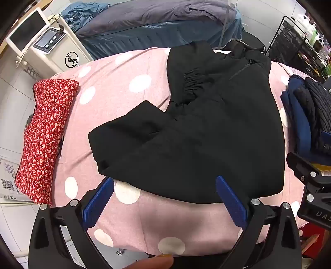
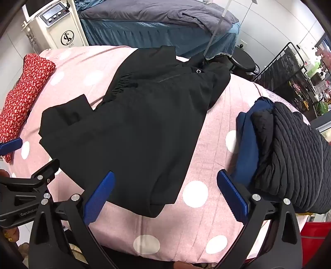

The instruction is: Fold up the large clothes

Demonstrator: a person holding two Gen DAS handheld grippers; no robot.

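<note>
A large black garment (image 1: 206,132) lies partly folded on the pink polka-dot cover (image 1: 115,87), one sleeve (image 1: 126,126) laid out to the left. It also shows in the right wrist view (image 2: 134,128). My left gripper (image 1: 164,181) is open and empty, just in front of the garment's near hem. My right gripper (image 2: 165,175) is open and empty, over the garment's near right corner. Its body shows at the right edge of the left wrist view (image 1: 312,186). The left gripper's fingertip (image 2: 12,143) shows at the left edge of the right wrist view.
A folded red floral cloth (image 1: 47,132) lies at the left edge of the cover. A stack of folded dark blue and black clothes (image 2: 285,149) sits at the right. Behind are a bed with grey bedding (image 1: 157,18), a white machine (image 1: 51,45) and a black rack (image 1: 298,41).
</note>
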